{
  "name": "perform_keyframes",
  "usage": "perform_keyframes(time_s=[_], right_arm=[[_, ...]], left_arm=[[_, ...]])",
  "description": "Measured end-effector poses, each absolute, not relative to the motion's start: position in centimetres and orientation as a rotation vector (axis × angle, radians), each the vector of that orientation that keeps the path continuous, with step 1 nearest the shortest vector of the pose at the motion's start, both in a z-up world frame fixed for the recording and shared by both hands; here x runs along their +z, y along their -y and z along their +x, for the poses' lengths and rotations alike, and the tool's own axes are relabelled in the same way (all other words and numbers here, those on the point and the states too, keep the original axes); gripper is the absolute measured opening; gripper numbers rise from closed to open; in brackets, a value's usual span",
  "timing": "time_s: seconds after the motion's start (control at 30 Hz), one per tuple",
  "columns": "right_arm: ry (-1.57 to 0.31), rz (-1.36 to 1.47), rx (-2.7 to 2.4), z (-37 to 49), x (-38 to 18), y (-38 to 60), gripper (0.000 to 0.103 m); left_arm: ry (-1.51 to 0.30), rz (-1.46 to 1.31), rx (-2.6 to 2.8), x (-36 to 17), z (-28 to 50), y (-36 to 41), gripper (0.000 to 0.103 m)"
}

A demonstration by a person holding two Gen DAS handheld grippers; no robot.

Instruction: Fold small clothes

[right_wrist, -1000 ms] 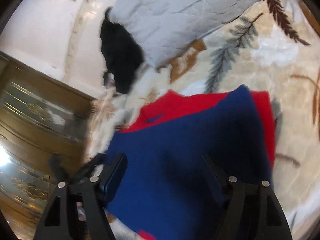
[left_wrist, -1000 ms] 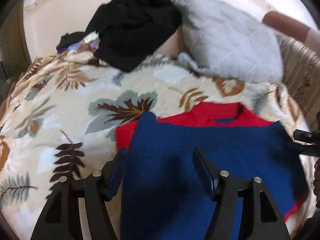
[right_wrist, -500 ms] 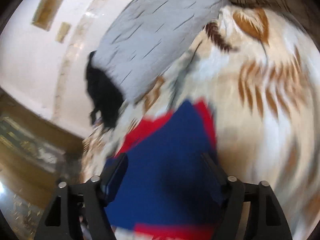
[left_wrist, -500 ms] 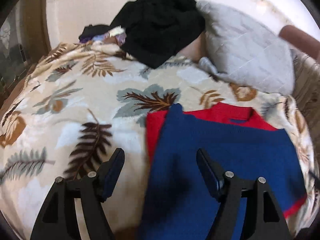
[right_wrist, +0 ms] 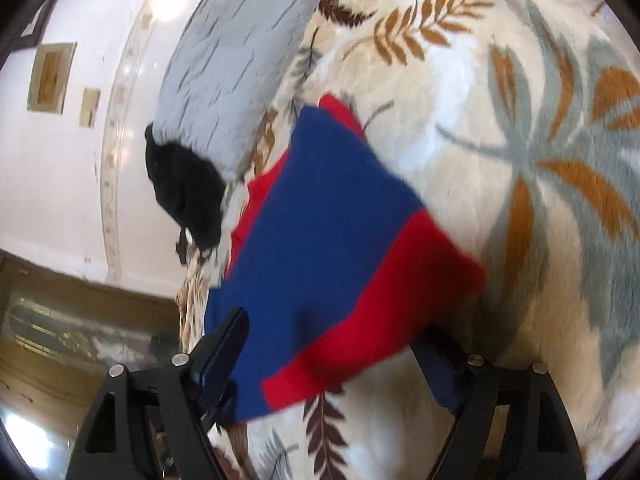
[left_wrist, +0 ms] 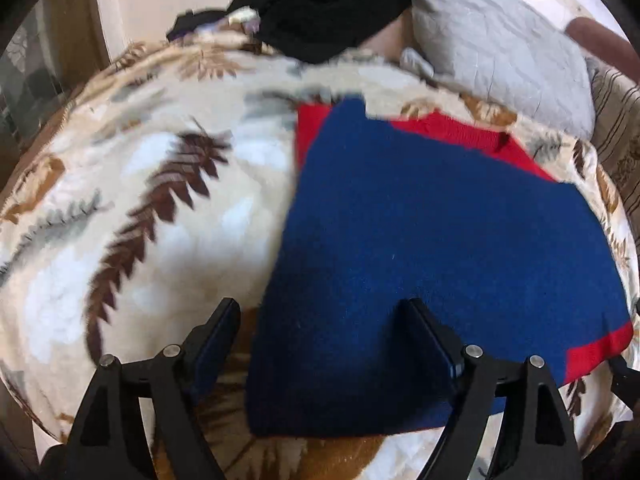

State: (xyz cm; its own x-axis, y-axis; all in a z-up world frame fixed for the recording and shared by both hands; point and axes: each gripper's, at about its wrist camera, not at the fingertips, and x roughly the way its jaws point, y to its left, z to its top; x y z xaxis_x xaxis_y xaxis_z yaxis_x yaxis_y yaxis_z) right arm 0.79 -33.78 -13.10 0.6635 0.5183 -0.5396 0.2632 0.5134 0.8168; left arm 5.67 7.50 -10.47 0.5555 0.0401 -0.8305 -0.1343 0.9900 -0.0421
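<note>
A folded blue sweater with red trim (left_wrist: 432, 248) lies flat on the leaf-patterned blanket (left_wrist: 120, 216). My left gripper (left_wrist: 324, 344) is open, its fingers standing over the sweater's near left edge, holding nothing. In the right wrist view the sweater (right_wrist: 320, 216) shows its red hem band toward me. My right gripper (right_wrist: 336, 340) is open, its jaws standing on either side of the near red hem corner, not closed on it.
A grey quilted pillow (left_wrist: 492, 40) and a pile of black clothes (left_wrist: 320, 4) lie at the far end of the bed. A wooden cabinet (right_wrist: 60, 340) stands beside the bed. A striped cover (left_wrist: 616, 144) is at the right.
Both grippers have pulled back toward the sweater's near edge. The left view shifted left and nearer; the right gripper swung round to the red hem corner. The sweater stayed flat.
</note>
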Motion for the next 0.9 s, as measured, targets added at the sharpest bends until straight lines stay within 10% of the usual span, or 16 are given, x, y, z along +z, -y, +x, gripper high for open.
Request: perform_keyframes(time_s=[0.07,0.13,0.2,0.57,0.63,0.9], right_arm=[[-0.864,1.025,0.160,1.0,-12.9,33.9,0.067],[-0.918,0.996,0.127,1.8,-13.8,34.0,0.022],[-0.927,0.982,0.119,1.8,-14.3,34.3,0.014],[-0.914,0.927,0.118,1.0,-13.3,34.9,0.036],[-0.931,0.890,0.137,1.9,-12.7,34.4,0.061],[-1.034,0.719,0.044,2.7,-11.1,32.9,0.062]], left_arm=[[-0.959,-0.067,0.112,-10.3,5.5,-7.3,0.085],[-1.018,-0.011,0.124,-11.7,6.0,-7.0,0.085],[-1.011,-0.037,0.112,-12.2,5.9,-7.5,0.086],[-0.959,-0.021,0.111,-12.1,5.1,-7.8,0.086],[-0.975,-0.039,0.112,-11.9,5.3,-7.9,0.086],[-0.974,-0.047,0.109,-12.2,4.9,-7.9,0.086]])
